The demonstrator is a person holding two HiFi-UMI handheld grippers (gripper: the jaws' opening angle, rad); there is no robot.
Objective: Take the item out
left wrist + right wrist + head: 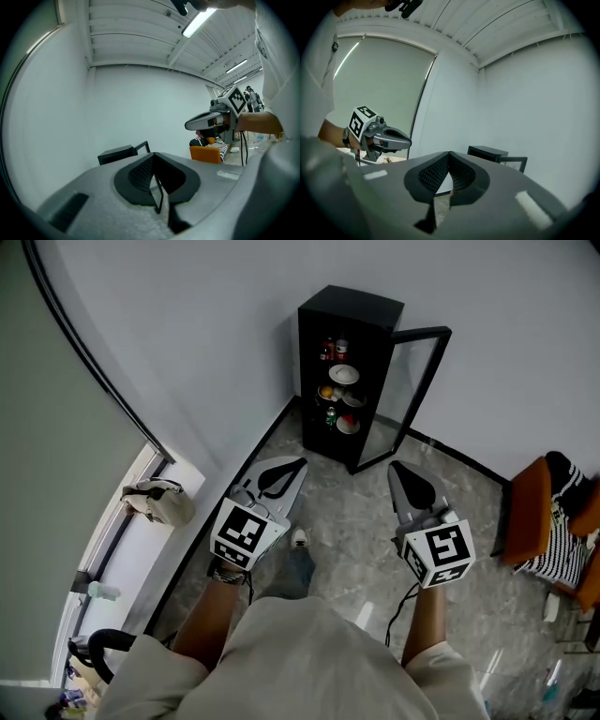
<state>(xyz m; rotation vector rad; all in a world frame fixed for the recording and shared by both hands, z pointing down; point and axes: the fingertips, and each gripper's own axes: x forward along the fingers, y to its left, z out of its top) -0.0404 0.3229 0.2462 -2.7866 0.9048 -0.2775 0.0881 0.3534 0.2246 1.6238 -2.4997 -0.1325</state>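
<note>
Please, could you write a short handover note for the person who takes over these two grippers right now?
Left gripper: shut, empty.
Right gripper: shut, empty.
Both point toward the black cabinet and are well short of it. Its glass door stands open.
Dishes and cans sit on its shelves.
Done: door open.
Left to do: reach in, grip an item, take it out.
</note>
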